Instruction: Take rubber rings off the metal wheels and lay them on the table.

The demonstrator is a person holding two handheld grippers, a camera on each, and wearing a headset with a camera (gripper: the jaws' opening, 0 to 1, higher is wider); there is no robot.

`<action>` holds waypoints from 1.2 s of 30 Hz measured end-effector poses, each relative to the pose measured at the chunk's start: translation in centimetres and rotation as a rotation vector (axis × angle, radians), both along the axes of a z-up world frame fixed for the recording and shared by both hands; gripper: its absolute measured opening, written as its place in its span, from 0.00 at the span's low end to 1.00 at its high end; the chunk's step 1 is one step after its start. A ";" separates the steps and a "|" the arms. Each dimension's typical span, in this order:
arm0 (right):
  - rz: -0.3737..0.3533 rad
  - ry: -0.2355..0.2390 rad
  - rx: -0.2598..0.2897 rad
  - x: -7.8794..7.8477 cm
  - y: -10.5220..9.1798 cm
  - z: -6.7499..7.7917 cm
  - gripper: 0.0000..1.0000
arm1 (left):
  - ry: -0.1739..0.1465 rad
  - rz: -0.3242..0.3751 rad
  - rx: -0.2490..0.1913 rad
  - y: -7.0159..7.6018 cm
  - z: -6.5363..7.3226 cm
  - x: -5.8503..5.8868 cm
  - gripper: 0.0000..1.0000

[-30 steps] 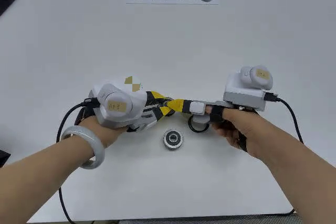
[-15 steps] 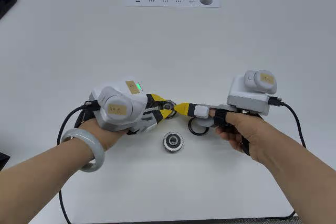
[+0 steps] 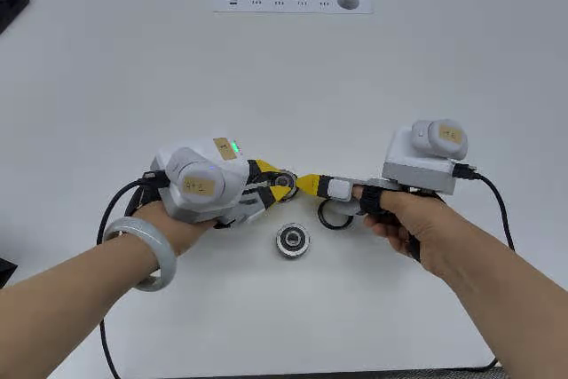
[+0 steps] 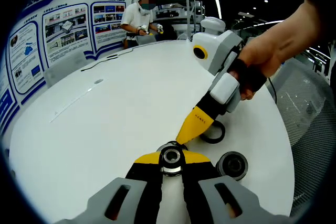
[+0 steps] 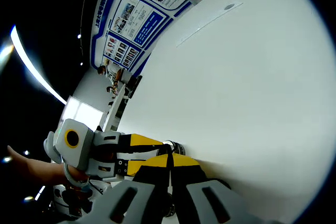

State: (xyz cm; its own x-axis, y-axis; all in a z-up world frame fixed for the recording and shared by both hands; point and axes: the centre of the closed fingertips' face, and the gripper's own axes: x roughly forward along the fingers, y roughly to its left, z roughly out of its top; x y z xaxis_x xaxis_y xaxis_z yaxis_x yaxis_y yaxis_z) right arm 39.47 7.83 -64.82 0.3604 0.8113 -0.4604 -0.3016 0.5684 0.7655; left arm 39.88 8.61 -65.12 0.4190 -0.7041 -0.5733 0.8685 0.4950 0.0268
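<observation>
Nearest, on the white bench (image 3: pixel 399 77) between the person's two forearms, a second metal wheel (image 3: pixel 292 238) lies flat with its dark rubber ring on, so at least one more removal looks to be waiting. Just beyond it the left tool (image 3: pixel 273 180) is clamped narrow on the wheel in hand (image 4: pixel 171 157), holding it just above the bench. The right tool (image 3: pixel 308 184) has its yellow jaws drawn together, and their point touches that wheel's rim on the side away from the left hand. Whether they have pinched the rubber or merely press against it, I cannot tell.

The likely trouble is the pull. If the right tool hauls sideways harder than the left one grips, the wheel could twist or pop out of the clamp. If the rubber is caught only at its edge, it may slip free and snap back onto the rim. A sudden release could also swing either tool down onto the waiting wheel and send it rolling.

A loose rubber ring (image 3: pixel 323 217) already lies flat under the right tool's neck, near where a new one might be laid. Black cables trail from both tools. Farther back the bench is bare up to a white power strip (image 3: pixel 291 0).
</observation>
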 end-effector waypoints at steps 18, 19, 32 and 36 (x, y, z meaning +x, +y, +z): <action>0.015 0.011 0.079 -0.3 0.9 1.3 0.01 | -0.005 -0.005 0.005 0.0 -0.1 0.0 0.14; 0.015 0.003 0.070 -0.3 0.8 1.3 0.01 | -0.006 -0.005 0.005 0.0 0.0 0.0 0.14; -0.018 0.018 0.042 0.4 0.3 0.3 0.02 | -0.021 -0.018 -0.010 0.0 0.3 0.0 0.17; -0.024 0.019 0.040 0.5 0.2 0.2 0.02 | -0.034 -0.014 -0.029 0.1 0.8 -0.1 0.23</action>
